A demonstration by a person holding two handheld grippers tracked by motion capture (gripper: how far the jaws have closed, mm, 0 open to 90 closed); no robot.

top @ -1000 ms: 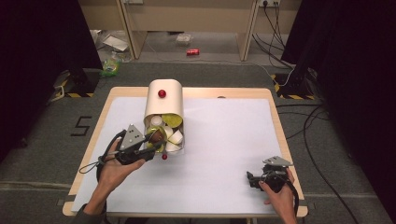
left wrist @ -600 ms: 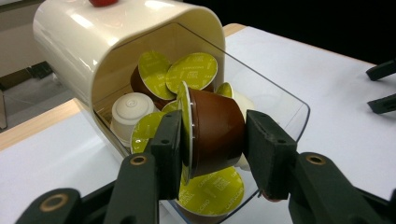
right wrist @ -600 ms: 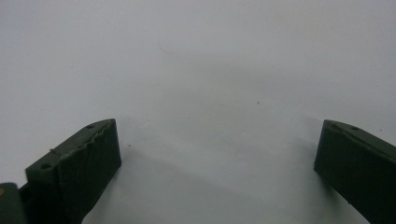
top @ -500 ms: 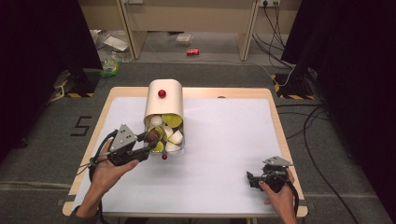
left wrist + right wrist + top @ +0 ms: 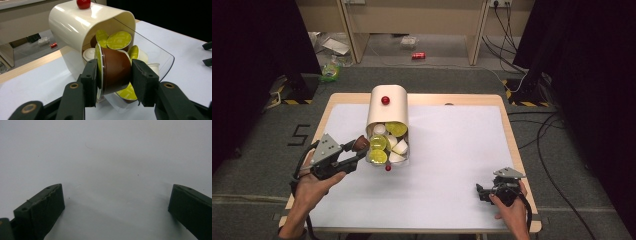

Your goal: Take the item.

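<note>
A cream capsule dispenser (image 5: 387,107) with a red knob (image 5: 385,100) lies on the white table, its open mouth facing me and full of several yellow-lidded and white capsules (image 5: 387,145). My left gripper (image 5: 360,146) hovers just left of that mouth, shut on a brown capsule (image 5: 360,143). In the left gripper view the brown capsule (image 5: 115,70) with its yellow-green foil lid sits squeezed between both pads (image 5: 145,82), in front of the dispenser (image 5: 72,22). My right gripper (image 5: 482,192) rests near the front right of the table, jaws wide open over bare white surface (image 5: 116,202).
A small red ball (image 5: 388,168) lies on the table below the dispenser's mouth. The white mat (image 5: 452,145) stretches to the right of the dispenser. Wooden table edges (image 5: 512,145) frame it. Cables (image 5: 557,145) and floor clutter lie beyond the table.
My left gripper has drawn leftward and slightly up, away from the dispenser's mouth, carrying the brown capsule. The right gripper has stayed put.
</note>
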